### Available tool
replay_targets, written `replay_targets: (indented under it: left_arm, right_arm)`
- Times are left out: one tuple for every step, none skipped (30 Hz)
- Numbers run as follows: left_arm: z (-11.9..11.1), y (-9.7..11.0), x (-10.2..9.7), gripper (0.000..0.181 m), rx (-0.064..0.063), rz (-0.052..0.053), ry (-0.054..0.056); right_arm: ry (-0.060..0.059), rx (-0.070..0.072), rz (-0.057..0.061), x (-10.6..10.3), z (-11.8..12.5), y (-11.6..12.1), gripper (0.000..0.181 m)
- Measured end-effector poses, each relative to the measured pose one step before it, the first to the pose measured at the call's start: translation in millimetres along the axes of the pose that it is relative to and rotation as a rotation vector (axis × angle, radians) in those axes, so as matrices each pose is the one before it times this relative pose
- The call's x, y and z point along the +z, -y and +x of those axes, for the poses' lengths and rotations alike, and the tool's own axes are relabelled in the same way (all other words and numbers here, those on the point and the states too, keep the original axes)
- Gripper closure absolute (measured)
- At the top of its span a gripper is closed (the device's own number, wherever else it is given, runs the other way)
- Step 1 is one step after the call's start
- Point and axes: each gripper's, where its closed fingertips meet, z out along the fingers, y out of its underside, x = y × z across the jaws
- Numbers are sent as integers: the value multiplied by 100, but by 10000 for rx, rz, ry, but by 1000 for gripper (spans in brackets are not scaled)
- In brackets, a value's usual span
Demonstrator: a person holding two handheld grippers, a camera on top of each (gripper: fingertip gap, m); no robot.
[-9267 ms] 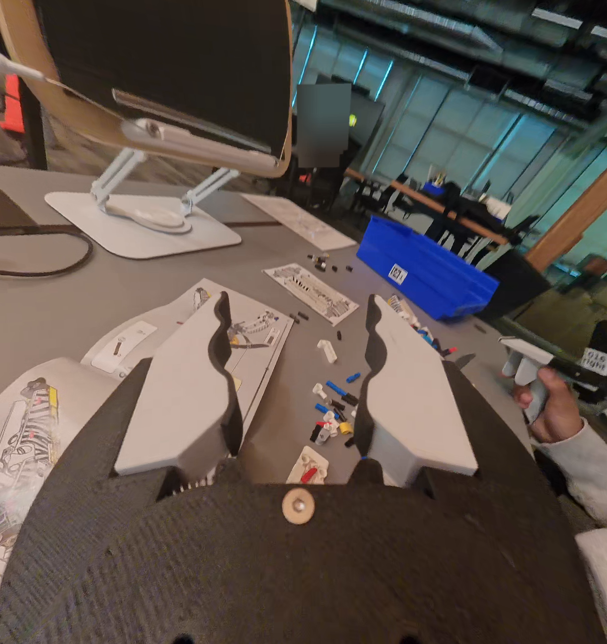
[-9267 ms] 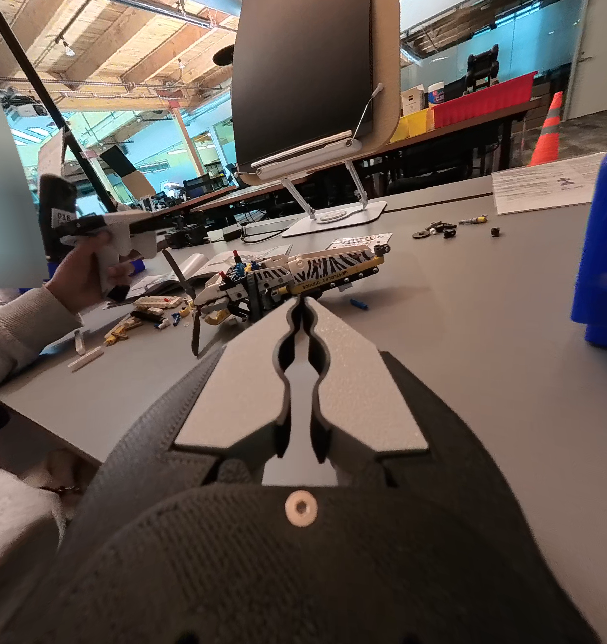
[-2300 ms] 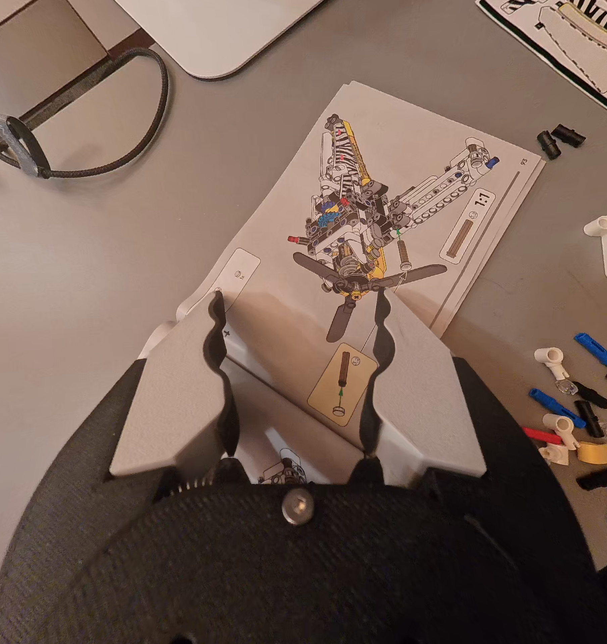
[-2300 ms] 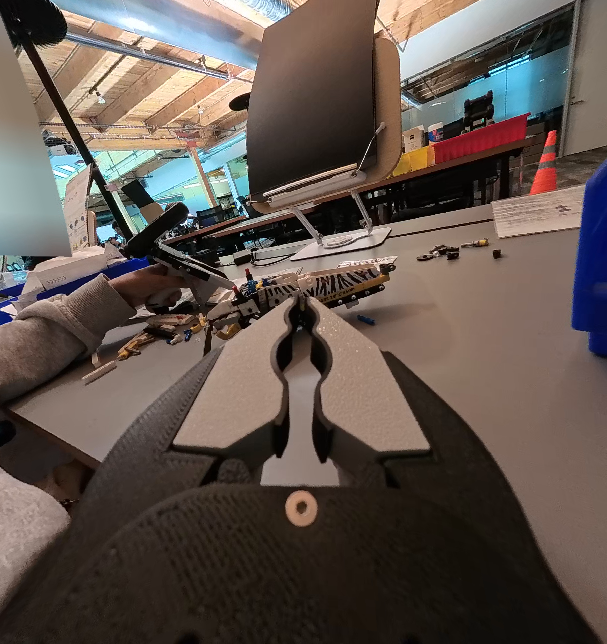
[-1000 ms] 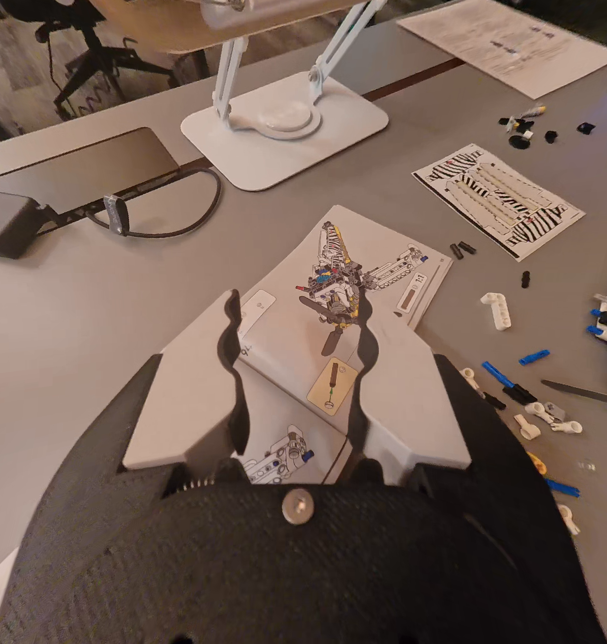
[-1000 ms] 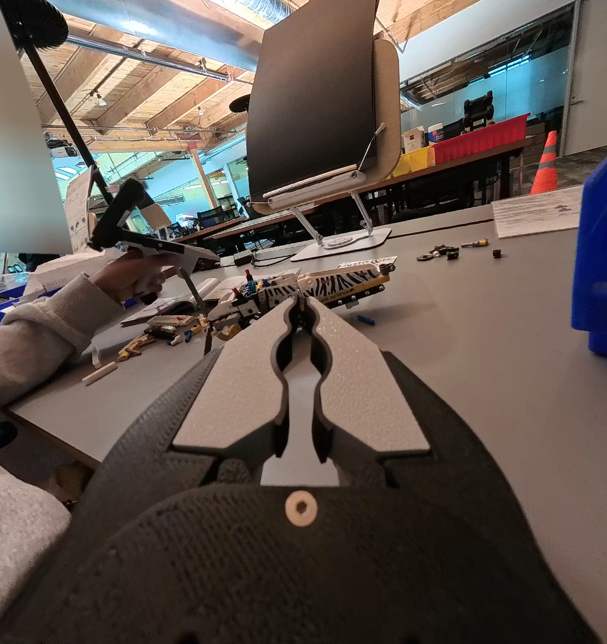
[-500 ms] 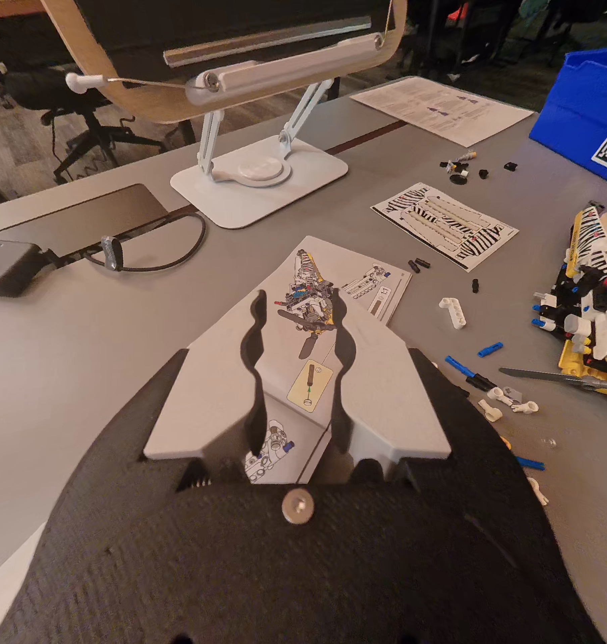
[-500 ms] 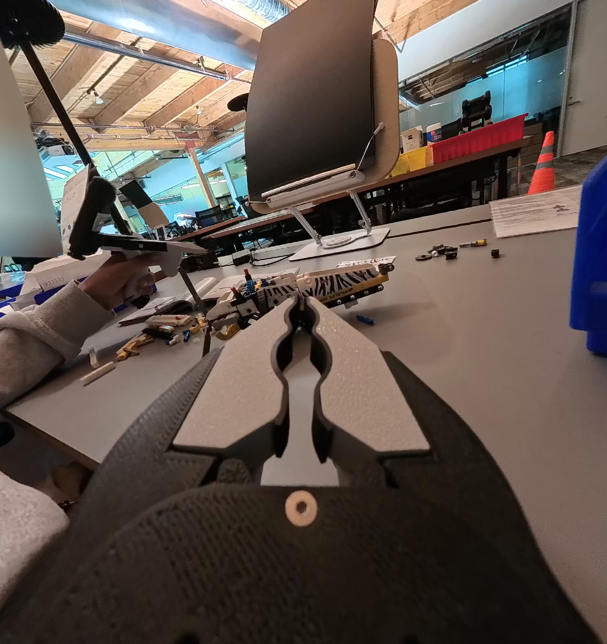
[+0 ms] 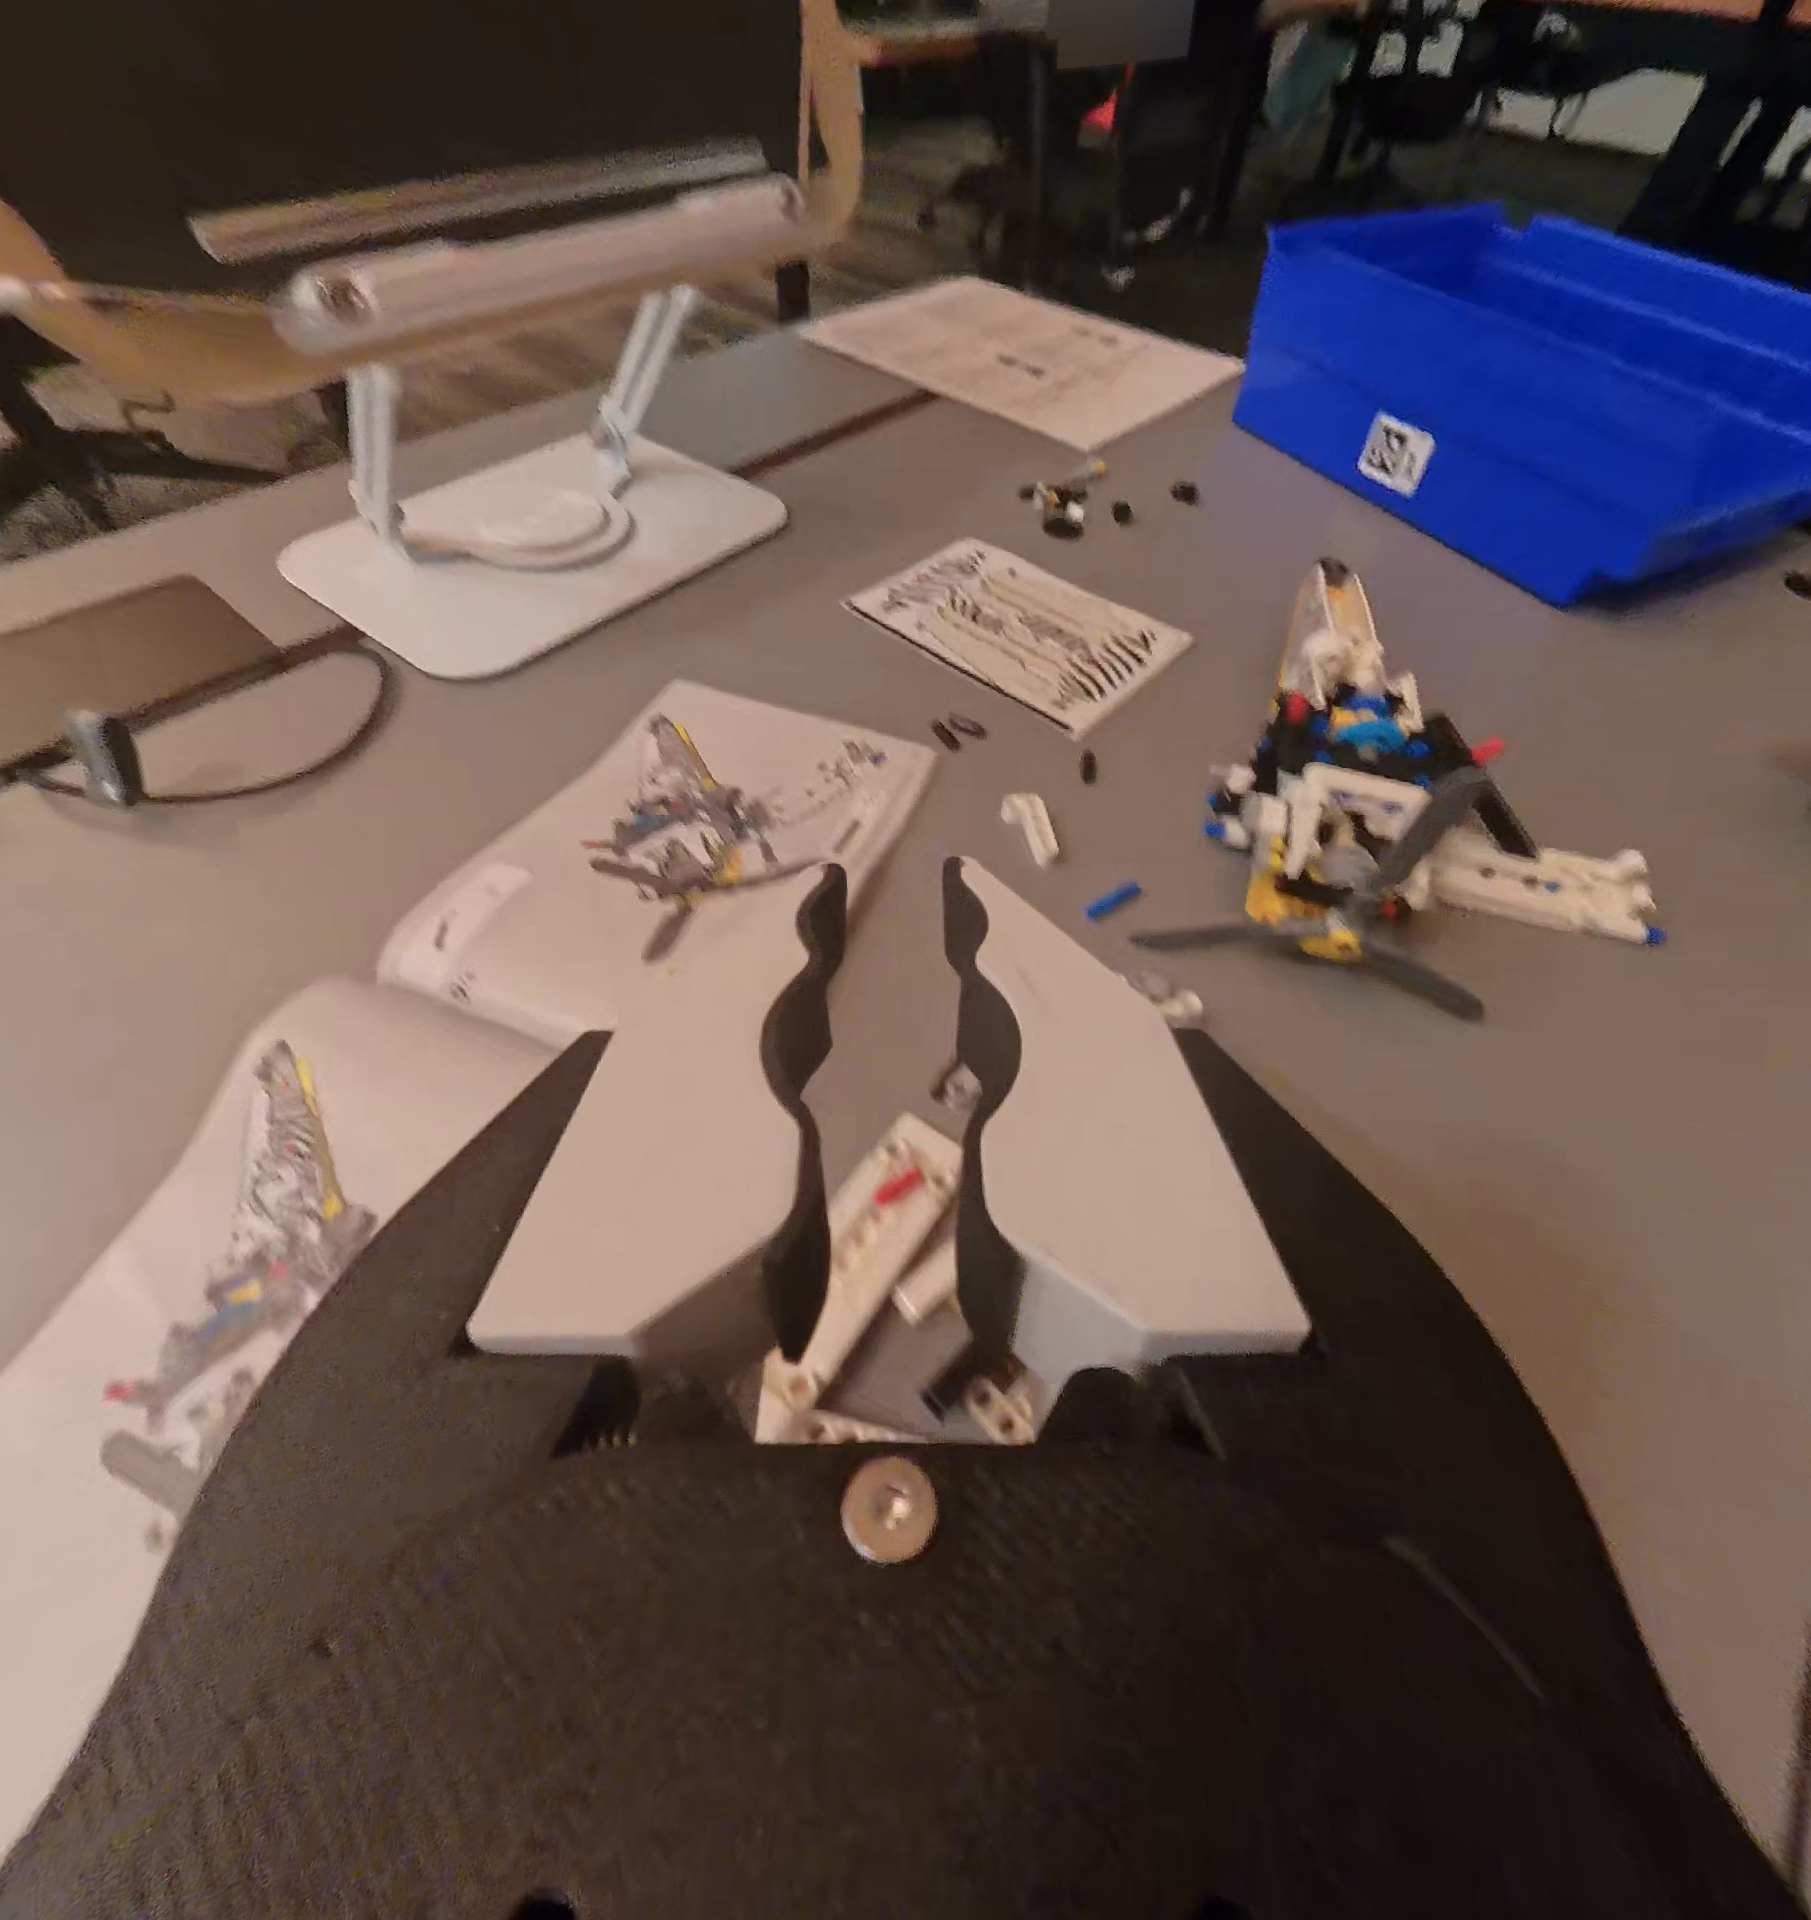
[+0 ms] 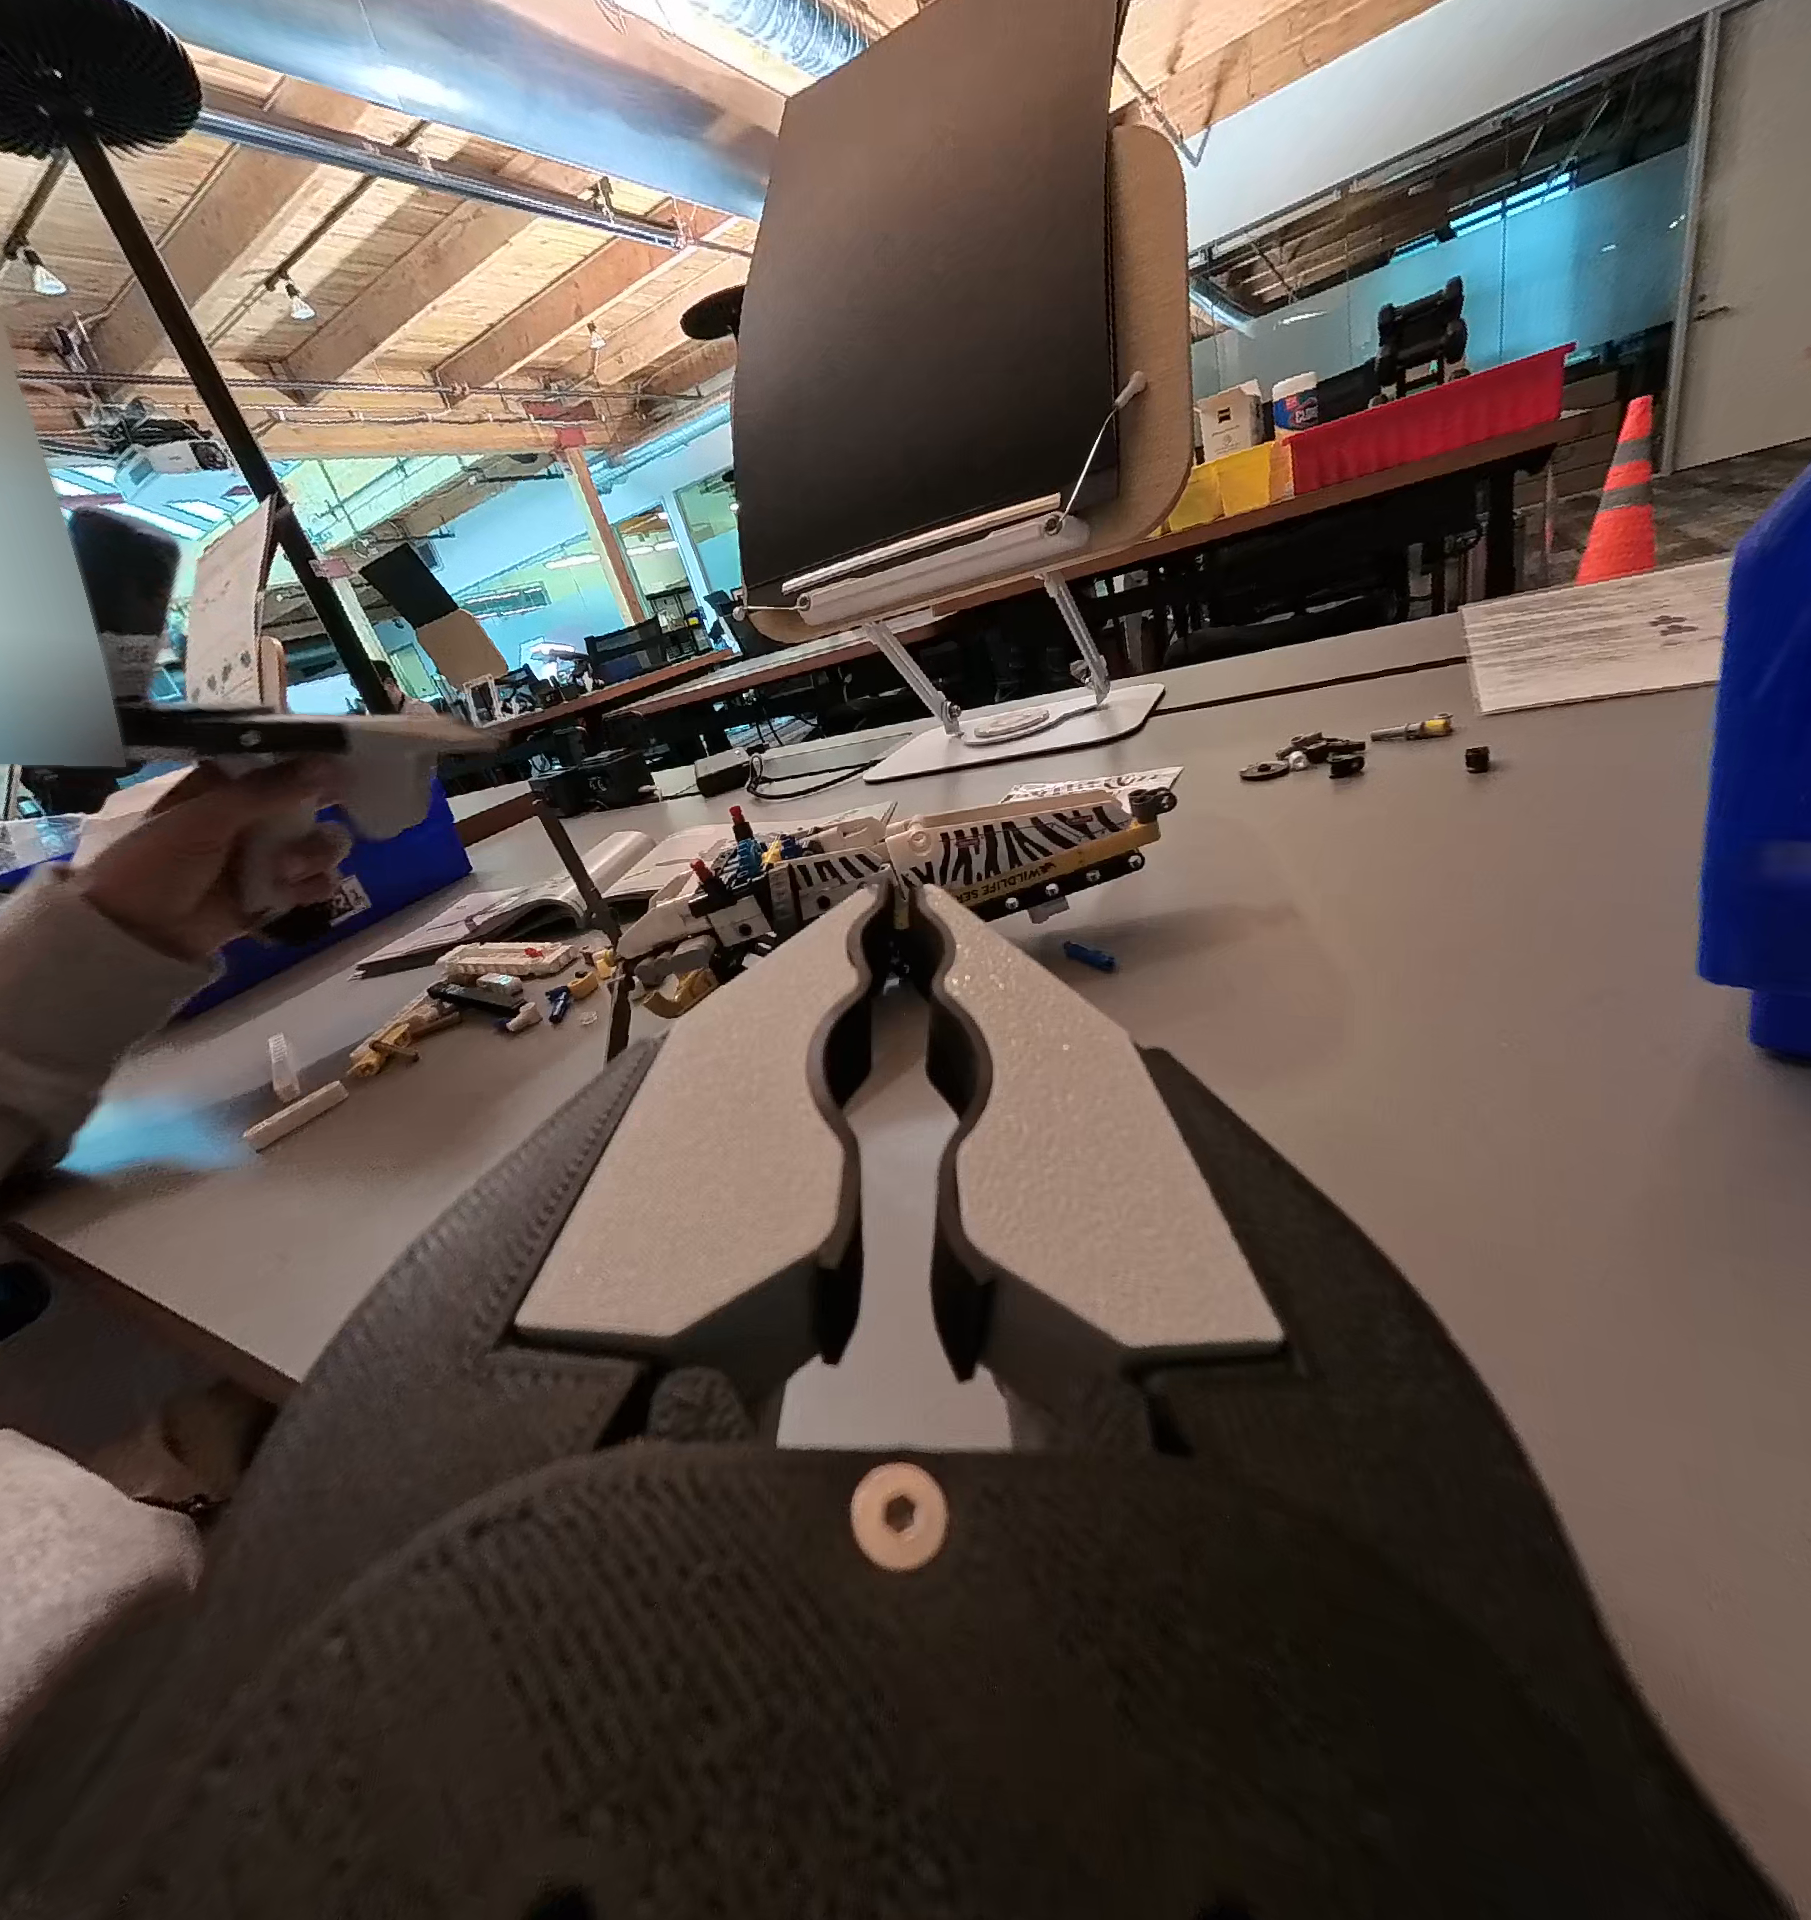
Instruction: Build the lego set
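Observation:
The half-built lego plane (image 9: 1337, 790), white, yellow and zebra-striped with a grey propeller, lies on the grey table to the right of my left gripper (image 9: 890, 883). That gripper is open and empty, held above the table, and a white beam with a red pin (image 9: 885, 1236) lies below its fingers. The open instruction booklet (image 9: 672, 831) lies to its left. My right gripper (image 10: 901, 904) sits low, just in front of the plane (image 10: 942, 847). Its jaws are nearly closed on what looks like a thin tan peg at the tips. The left gripper (image 10: 340, 748) also shows in a hand, blurred.
A blue bin (image 9: 1555, 384) stands at the back right and is close on the right in the right wrist view (image 10: 1794, 779). A tablet stand (image 9: 537, 551), a sticker sheet (image 9: 1015, 629), small black parts (image 9: 1088, 499) and loose pieces (image 10: 485, 977) lie around the plane. Tip to tip, the grippers are about 35 centimetres apart. The plane (image 10: 942, 847) is about 15 centimetres from my right fingertips and 25 centimetres from my left.
My left gripper has swung right from over the booklet toward the plane, and its jaws have narrowed. The right gripper has stayed still and shut.

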Motion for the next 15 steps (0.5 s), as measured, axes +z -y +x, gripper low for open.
replay_targets:
  left_arm:
    - [724,-847,-508,163,14,-284,-92]
    - [839,-983,-435,163,37,-312,-150]
    - [1010,-1155,-366,164,79,-395,-262]
    - [920,-1246,-272,164,107,-470,-199]
    - [544,-1216,-221,163,154,-483,31]
    - [263,-1151,-226,163,223,-431,211]
    - [221,-1099,-227,163,249,-389,222]
    - [261,-1076,-199,164,231,-384,165]
    - [362,-1045,-153,164,186,-375,61]
    - [543,-942,-65,163,134,-326,-85]
    - [658,-788,54,161,68,-246,-179]
    - [639,-511,197,156,18,-107,-164]
    - [561,-246,329,154,36,14,-101]
    - [425,-180,386,154,104,-13,-8]
    - [210,-200,404,153,119,-109,77]
  right_arm:
    - [2,-3,1,-1,-11,-1,181]
    - [-2,-2,-1,9,3,-3,181]
    - [-5,-2,-5,8,4,1,181]
    - [-8,-2,-9,12,0,-18,181]
    - [-12,-1,-14,11,12,-13,181]
    - [-13,-2,-19,27,11,-24,181]
    - [-13,-4,-22,26,11,-18,181]
    - [-21,-8,-20,24,17,-28,181]
    - [-32,-14,-18,24,15,-20,181]
    - [-37,-22,-27,27,26,-34,181]
    - [-39,-26,-45,53,14,-58,181]
    - [-45,-26,-57,57,27,-64,181]
    - [-44,-29,-60,61,20,-81,181]
    - [-39,-31,-58,65,20,-66,181]
    - [-36,-24,-54,57,14,-68,181]
